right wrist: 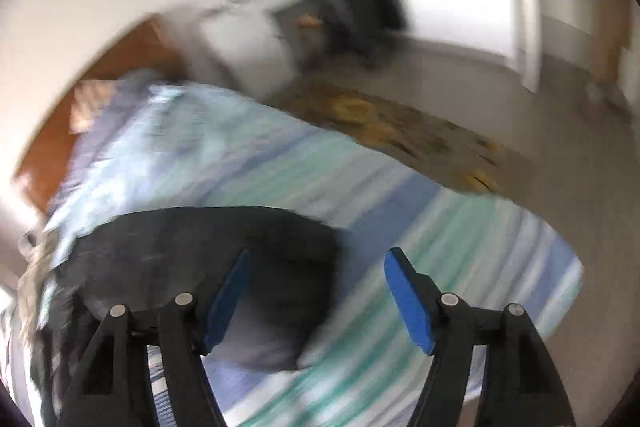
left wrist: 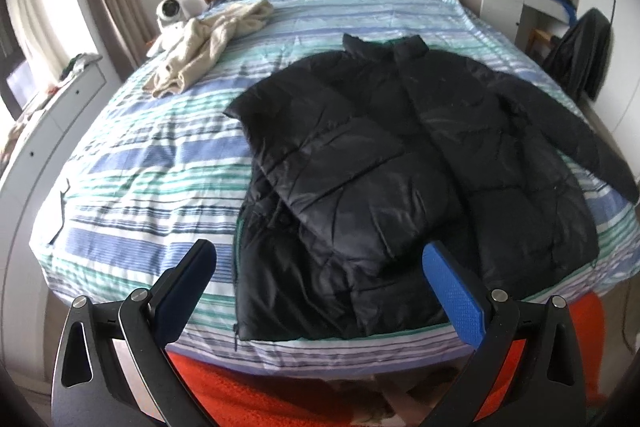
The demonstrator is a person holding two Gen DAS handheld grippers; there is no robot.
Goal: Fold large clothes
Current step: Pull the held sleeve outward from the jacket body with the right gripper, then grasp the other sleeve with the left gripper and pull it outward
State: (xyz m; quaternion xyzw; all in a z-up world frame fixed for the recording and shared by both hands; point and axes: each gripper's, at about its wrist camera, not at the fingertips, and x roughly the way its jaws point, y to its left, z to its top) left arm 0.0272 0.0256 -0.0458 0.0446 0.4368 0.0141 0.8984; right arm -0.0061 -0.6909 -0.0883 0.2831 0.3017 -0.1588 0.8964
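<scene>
1. Ahead of the left gripper (left wrist: 320, 267), between and beyond its blue pads: black puffer jacket (left wrist: 400, 155) flat on the striped bed cover (left wrist: 160, 163), one sleeve folded across the front.
2. Left jaws wide apart, nothing between the pads.
3. Far left of those jaws: cream garment (left wrist: 204, 47), well apart from the jacket.
4. Right gripper (right wrist: 318, 291): jaws apart, empty; view blurred, a dark mass, probably the jacket, behind its left finger.

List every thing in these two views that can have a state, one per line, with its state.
Black jacket: lying flat on the bed, one sleeve folded across the front.
Beige garment: crumpled, unfolded.
Left tongs: open, empty.
Right tongs: open, nothing between them.
Bed cover: spread, wrinkled.
</scene>
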